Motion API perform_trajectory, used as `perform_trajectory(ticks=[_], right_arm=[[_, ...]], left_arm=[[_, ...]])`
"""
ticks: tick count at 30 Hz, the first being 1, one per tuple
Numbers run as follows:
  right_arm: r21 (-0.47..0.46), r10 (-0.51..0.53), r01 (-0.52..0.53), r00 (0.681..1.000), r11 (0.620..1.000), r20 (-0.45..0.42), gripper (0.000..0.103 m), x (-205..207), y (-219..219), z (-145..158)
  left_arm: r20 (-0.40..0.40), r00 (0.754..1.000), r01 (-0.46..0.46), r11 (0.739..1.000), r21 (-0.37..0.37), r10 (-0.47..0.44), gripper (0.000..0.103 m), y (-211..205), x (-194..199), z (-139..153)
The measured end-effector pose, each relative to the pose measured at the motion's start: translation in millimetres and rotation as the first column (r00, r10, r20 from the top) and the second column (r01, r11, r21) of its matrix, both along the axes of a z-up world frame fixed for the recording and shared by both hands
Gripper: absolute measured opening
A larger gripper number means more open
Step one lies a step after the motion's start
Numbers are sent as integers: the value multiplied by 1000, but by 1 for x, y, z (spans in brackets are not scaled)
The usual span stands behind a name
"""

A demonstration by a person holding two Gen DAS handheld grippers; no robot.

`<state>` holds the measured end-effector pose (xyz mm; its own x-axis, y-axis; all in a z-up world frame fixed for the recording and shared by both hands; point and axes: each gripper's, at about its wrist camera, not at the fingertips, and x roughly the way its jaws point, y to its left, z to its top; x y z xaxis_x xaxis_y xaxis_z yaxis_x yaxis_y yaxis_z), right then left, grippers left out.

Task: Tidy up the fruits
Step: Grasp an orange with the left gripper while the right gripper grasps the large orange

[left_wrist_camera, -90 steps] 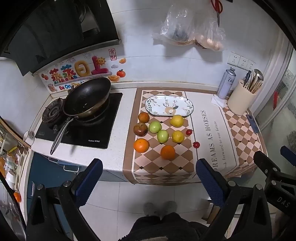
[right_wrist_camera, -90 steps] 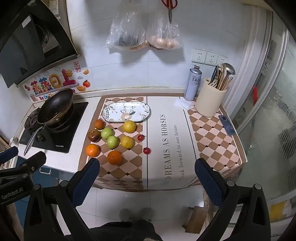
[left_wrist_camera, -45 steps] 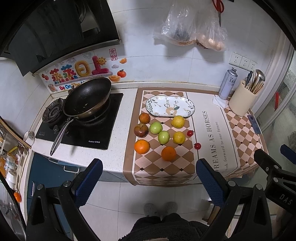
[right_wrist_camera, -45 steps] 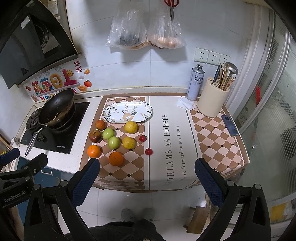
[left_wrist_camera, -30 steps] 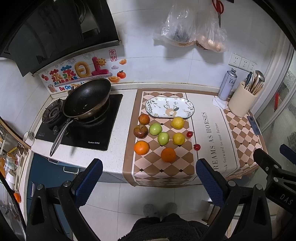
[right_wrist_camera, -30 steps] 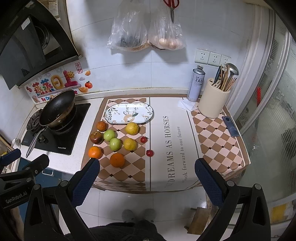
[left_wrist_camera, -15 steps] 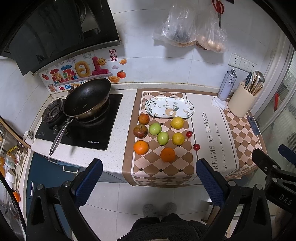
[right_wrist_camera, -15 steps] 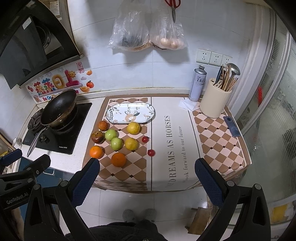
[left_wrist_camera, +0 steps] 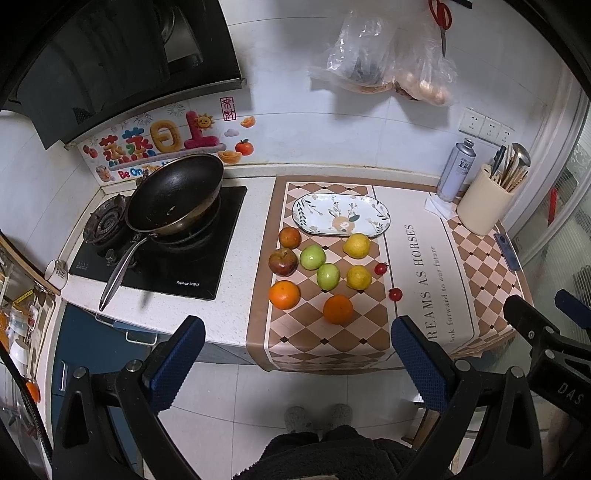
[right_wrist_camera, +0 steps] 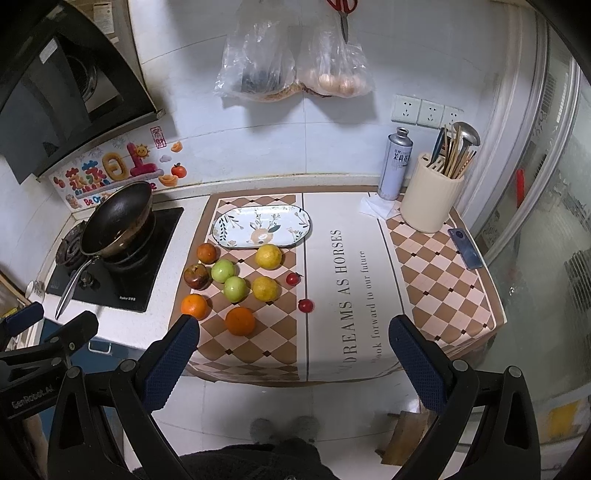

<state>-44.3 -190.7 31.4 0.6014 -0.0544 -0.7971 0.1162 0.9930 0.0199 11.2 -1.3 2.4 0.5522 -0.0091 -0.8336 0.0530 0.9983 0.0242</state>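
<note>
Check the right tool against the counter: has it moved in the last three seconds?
Yes, slightly. In its own view the plate and fruit sit a little further right and lower, so the right tool drifted left and up. It hangs open above the floor.

I see a black wok (left_wrist_camera: 173, 195) on the stove (left_wrist_camera: 162, 254) at left, a checkered mat (right_wrist_camera: 436, 266) over the counter, a beige utensil holder (right_wrist_camera: 428, 206) just beside a grey spray can (right_wrist_camera: 395, 166), a phone (right_wrist_camera: 465, 247) near the right edge, and two plastic bags (right_wrist_camera: 291, 62) plus red scissors (right_wrist_camera: 341, 11) on the wall.
</note>
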Motion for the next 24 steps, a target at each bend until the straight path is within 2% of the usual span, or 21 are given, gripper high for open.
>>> perform_trajectory(ticks=[2,6,8,11,16,19,24], right_arm=[[28,-13,13,1000,1000,5,103,3,2,-2],[97,-34,32,999,995,22,103,15,-3,-15],[114,-42,42,999,993,-2,103,22,-3,-28],[170,-42,50,998,984,-53,103,35,-2,-57],[238,-16,61,983,969,-184,103,72,9,-128],[256,19,51,964,965,-264,103,102,20,-176],[283,100,13,920,959,-380,103,154,43,-255]], left_arm=[[8,1000,-1,1000,-1,1,103,3,2,-1],[80,996,-28,999,23,26,103,17,16,-8],[101,994,-51,998,46,47,103,27,29,-18],[86,992,-94,994,63,89,103,51,49,-40],[-18,991,-134,988,74,135,103,80,83,-84],[-117,982,-141,987,72,148,103,90,103,-117],[-302,939,-161,986,38,165,102,98,141,-179]])
